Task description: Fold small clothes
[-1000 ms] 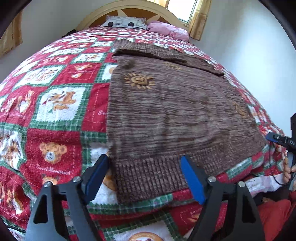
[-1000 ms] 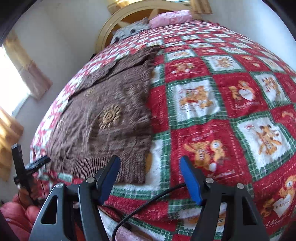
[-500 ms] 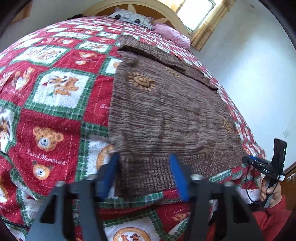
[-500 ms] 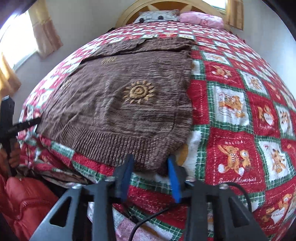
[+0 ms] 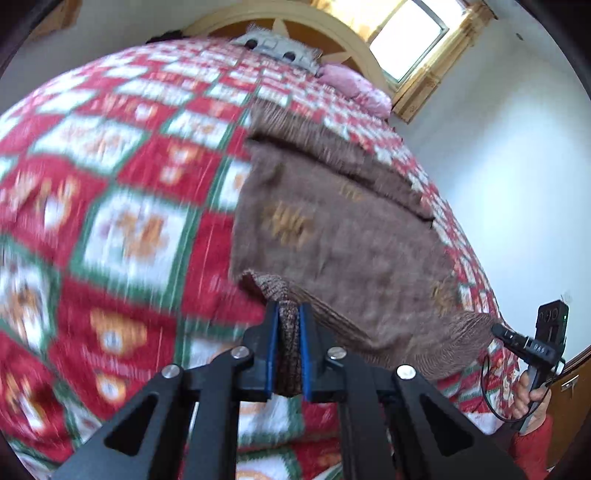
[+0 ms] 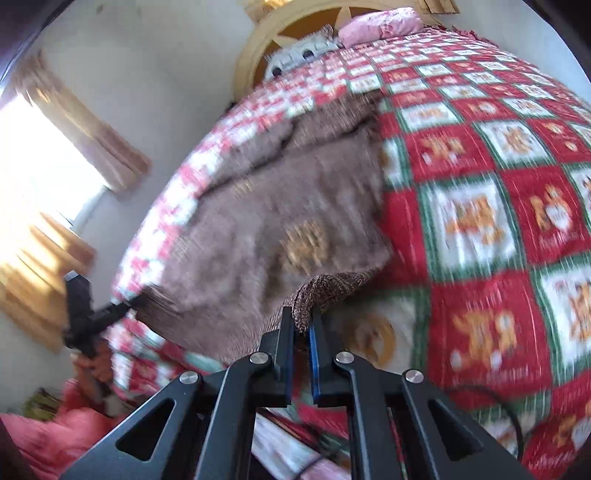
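Two corners of the brown sweater [image 5: 343, 236] are taken up — the left gripper [image 5: 287, 345] and the right gripper [image 6: 302, 345] have each just closed on its ribbed hem, lifting it off the quilt [image 5: 110, 229]. Folding itself seems barely begun — the body lies flat

The left gripper [image 5: 288, 314] has just closed, and its blue pads pinch a bunched fold of the brown knitted sweater [image 5: 343, 236] at the ribbed hem, near corner. That corner is lifted clear of the red, green and white patchwork quilt [image 5: 122, 229] on the bed, while the rest of the sweater lies spread toward the headboard [image 5: 295, 27]. At the lower right edge, the right gripper [image 5: 496, 329] grips the hem's other corner, held by a hand [image 5: 526, 393] in a red sleeve. A pink pillow [image 5: 354, 86] sits below the window [image 5: 410, 37].
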A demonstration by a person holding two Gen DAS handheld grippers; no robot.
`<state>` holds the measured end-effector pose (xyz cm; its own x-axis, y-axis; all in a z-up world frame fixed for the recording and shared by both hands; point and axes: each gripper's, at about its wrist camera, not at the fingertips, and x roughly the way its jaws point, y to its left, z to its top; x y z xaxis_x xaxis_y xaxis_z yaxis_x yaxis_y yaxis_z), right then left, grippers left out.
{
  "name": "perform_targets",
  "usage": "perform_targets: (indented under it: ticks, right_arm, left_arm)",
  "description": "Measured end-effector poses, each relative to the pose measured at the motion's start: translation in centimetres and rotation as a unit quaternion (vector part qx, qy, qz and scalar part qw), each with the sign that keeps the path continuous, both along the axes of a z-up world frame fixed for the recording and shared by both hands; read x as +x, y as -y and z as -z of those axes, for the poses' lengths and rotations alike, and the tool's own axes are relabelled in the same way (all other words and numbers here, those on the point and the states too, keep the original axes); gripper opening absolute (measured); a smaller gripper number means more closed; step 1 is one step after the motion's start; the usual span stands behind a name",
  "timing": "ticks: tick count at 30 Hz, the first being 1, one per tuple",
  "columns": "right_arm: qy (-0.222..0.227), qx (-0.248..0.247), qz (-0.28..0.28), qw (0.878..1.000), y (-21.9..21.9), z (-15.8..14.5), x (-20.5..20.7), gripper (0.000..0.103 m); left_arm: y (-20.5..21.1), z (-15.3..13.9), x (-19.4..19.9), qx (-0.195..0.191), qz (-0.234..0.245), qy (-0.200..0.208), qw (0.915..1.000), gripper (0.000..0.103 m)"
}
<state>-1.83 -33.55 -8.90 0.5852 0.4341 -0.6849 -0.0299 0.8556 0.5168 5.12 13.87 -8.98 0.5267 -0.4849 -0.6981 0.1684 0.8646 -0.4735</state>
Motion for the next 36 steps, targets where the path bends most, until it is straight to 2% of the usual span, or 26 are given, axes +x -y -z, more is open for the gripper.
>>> perform_targets:
  ticks: [3,6,7,11,15,16,19,20,21,22,23,24,27,31,36]
  right_arm:
    - [0.014,0.046,0.012,0.999,1.3,-1.8,2.9,0.006]
    - [0.013,0.072,0.033,0.997,2.9,-2.4,6.8,0.006]
    - [0.007,0.084,0.043,0.995,3.5,-2.0,8.6,0.006]
    - [-0.008,0.078,0.070,0.994,5.0,0.1,13.3,0.006]
    - [-0.024,0.077,0.082,0.993,5.4,3.0,16.3,0.008]
    - [-0.025,0.092,0.088,0.992,5.7,3.6,16.6,0.008]
    - [-0.028,0.137,0.100,0.985,6.9,4.5,17.0,0.008]
    - [-0.019,0.144,0.101,0.984,7.2,4.4,16.9,0.010]
    - [-0.007,0.145,0.102,0.984,7.5,4.0,16.7,0.018]
    - [0.009,0.139,0.106,0.985,7.7,3.4,16.4,0.033]
    - [0.021,0.133,0.112,0.985,7.9,2.9,16.0,0.041]
    - [0.036,0.130,0.121,0.983,8.1,2.2,15.5,0.054]
    - [0.077,0.108,0.133,0.982,8.0,0.2,13.8,0.056]
    - [0.094,0.069,0.110,0.987,6.5,-1.0,12.6,0.056]
    - [0.064,0.057,0.092,0.992,4.3,0.5,13.6,0.056]
  left_arm:
    - [0.5,-1.7,3.1,0.003,-0.006,0.007,1.0000,0.011]
    - [1.0,-2.4,6.9,0.026,-0.026,0.018,0.9992,0.011]
    - [1.1,-2.2,8.3,0.029,-0.031,0.014,0.9990,0.011]
    - [2.0,-0.5,13.8,0.048,-0.042,-0.018,0.9978,0.013]
    - [1.9,0.5,16.6,0.085,-0.052,-0.025,0.9947,0.017]
    - [1.6,0.5,16.8,0.087,-0.054,-0.024,0.9944,0.025]
    - [-0.4,-0.3,16.9,0.079,-0.061,0.003,0.9949,0.059]
    - [-0.6,-0.6,16.6,0.088,-0.062,0.019,0.9940,0.063]
    - [-0.8,-1.0,16.0,0.109,-0.055,0.042,0.9916,0.064]
    - [-0.8,-1.3,15.8,0.128,-0.046,0.054,0.9893,0.067]
    - [-0.7,-1.4,15.5,0.156,-0.031,0.070,0.9849,0.071]
    - [-0.7,-1.4,15.1,0.180,-0.018,0.083,0.9800,0.072]
    - [-0.7,-0.5,13.9,0.258,0.024,0.105,0.9600,0.074]
    - [-0.3,1.3,12.4,0.331,0.080,0.123,0.9323,0.074]
    - [2.7,1.9,12.3,0.362,0.164,0.155,0.9046,0.074]
